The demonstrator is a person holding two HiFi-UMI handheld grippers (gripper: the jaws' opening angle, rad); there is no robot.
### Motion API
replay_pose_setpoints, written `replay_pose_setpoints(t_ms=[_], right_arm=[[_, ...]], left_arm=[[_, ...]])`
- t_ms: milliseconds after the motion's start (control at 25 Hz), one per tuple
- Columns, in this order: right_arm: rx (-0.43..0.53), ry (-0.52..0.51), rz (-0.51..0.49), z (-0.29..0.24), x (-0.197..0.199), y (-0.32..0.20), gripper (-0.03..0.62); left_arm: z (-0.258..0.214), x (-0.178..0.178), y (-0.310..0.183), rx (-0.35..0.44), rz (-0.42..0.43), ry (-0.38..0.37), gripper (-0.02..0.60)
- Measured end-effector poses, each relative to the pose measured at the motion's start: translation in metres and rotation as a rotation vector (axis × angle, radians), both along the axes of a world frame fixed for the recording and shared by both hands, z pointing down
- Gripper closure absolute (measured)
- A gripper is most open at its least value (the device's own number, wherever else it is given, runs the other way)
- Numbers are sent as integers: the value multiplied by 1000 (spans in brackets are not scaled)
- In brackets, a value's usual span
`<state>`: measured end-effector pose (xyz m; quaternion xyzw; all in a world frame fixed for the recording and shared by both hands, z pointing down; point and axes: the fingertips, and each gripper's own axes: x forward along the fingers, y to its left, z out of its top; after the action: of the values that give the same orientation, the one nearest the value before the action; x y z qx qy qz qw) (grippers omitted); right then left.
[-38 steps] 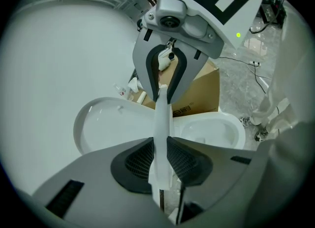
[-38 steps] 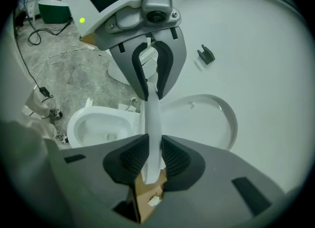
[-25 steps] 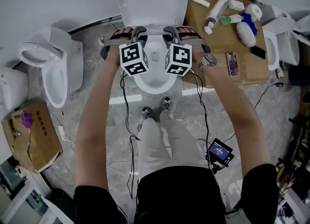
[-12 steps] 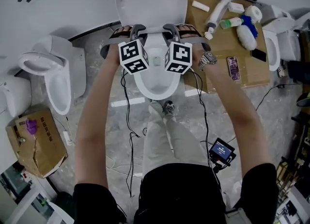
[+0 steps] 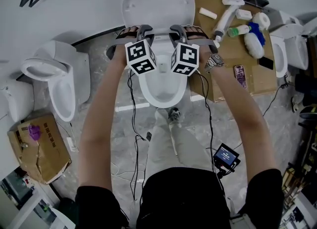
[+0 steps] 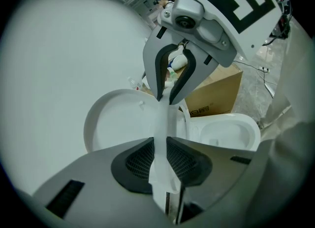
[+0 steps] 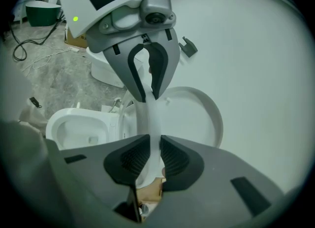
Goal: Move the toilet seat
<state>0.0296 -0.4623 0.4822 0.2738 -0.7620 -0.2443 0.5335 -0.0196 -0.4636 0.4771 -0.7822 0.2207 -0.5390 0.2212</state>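
**Both hand-held grippers clamping the raised toilet seat**

A person is standing at the front of the open toilet bowl (image 5: 161,88), reaching both arms over it. The left hand-held gripper (image 6: 160,149) is pinching the thin white rim of the toilet seat (image 6: 161,118) between nearly closed pads. Just beside it, the right hand-held gripper (image 7: 150,155) is gripping the same rim in the same way. The seat is standing lifted off the bowl, showing edge-on in both gripper views. Behind it, the lid (image 5: 157,0) is leaning upright against the white wall (image 5: 79,0).
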Motion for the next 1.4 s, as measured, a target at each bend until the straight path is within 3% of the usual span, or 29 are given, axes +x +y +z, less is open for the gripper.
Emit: replay_pose_setpoints(t_ms=[600, 1400], right_arm=[[39, 53, 6, -8, 2, -38, 493], [47, 64, 66, -7, 4, -98, 536]], left_arm=[[-2, 2, -38, -27, -3, -8, 497], [-3, 4, -99, -19, -20, 28, 503]])
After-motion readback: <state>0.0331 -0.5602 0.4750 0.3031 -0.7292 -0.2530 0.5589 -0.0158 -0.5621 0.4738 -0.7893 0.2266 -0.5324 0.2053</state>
